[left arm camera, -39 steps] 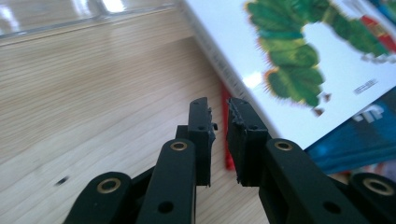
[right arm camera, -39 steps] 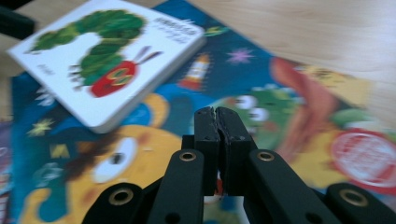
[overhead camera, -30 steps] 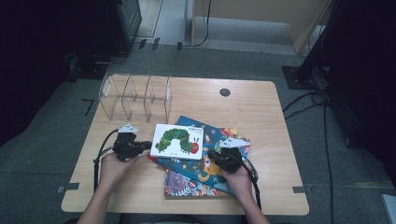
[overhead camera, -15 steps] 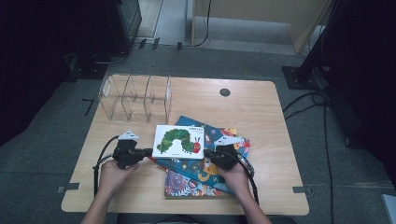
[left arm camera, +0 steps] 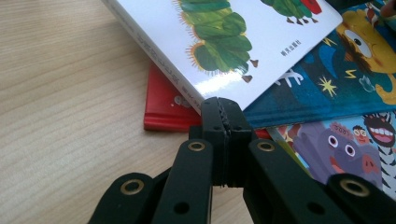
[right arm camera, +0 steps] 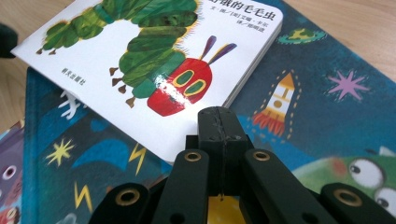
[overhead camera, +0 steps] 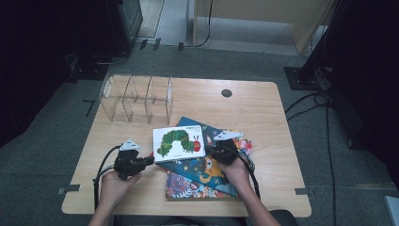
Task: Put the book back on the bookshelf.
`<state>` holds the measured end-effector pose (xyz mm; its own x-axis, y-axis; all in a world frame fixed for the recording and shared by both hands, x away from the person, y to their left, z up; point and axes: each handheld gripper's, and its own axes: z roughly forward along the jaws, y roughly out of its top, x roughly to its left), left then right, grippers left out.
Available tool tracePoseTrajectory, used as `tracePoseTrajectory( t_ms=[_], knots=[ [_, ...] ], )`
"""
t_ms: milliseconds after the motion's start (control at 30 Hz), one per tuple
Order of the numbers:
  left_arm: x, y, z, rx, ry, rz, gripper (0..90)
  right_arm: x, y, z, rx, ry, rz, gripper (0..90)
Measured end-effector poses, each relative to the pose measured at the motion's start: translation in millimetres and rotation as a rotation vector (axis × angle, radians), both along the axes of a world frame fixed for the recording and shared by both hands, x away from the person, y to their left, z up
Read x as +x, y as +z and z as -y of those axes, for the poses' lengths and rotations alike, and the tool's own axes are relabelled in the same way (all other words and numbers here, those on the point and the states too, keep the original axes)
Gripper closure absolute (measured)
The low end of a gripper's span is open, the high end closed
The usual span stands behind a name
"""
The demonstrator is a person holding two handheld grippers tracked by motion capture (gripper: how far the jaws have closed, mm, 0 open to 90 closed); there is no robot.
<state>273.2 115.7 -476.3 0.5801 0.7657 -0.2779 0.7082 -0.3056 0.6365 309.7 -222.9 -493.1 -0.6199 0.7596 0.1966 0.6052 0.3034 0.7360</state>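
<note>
White caterpillar book (right arm camera: 154,70) is showing black Chinese print: title partly readable as "饿的毛毛虫" along its top edge, small publisher line near its lower corner too tiny to be reading.

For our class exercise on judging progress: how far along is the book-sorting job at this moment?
Done: nothing is filed; the clear divider rack stands empty. In hand: both grippers are shut and empty, the left gripper at one corner of the white caterpillar book, the right gripper at its other side. Left: that book and the stack beneath it, blue space book included, apparently still need moving to the rack.
</note>
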Motion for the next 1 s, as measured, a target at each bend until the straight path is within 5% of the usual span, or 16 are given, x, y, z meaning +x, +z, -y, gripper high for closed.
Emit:
tracePoseTrajectory(
  t_ms=[167, 233, 467, 900, 1000],
  knots=[
    [0.5, 0.7, -0.7, -0.023, -0.01, -0.02, 88.1, 7.6, -2.8, 1.1, 0.029, 0.002, 0.011, 90.0],
    [2.7, 3.3, -2.5, 0.01, 0.002, -0.001, 88.4, 8.3, -3.3, 1.2, 0.032, 0.001, 0.015, 90.0],
    [20.6, -4.8, -4.5, 0.012, 0.026, -0.017, 90.0, 6.2, -2.4, 1.1, 0.022, 0.005, 0.014, 90.0],
    [3.9, -2.5, 24.4, -0.059, -0.086, -0.034, 90.0, 10.7, -2.1, 24.0, 0.019, -0.043, 0.014, 89.4],
    [3.8, -1.1, 28.9, -0.043, -0.093, -0.034, 89.9, 13.6, -2.3, 33.1, 0.028, -0.06, 0.007, 87.8]
  ],
)
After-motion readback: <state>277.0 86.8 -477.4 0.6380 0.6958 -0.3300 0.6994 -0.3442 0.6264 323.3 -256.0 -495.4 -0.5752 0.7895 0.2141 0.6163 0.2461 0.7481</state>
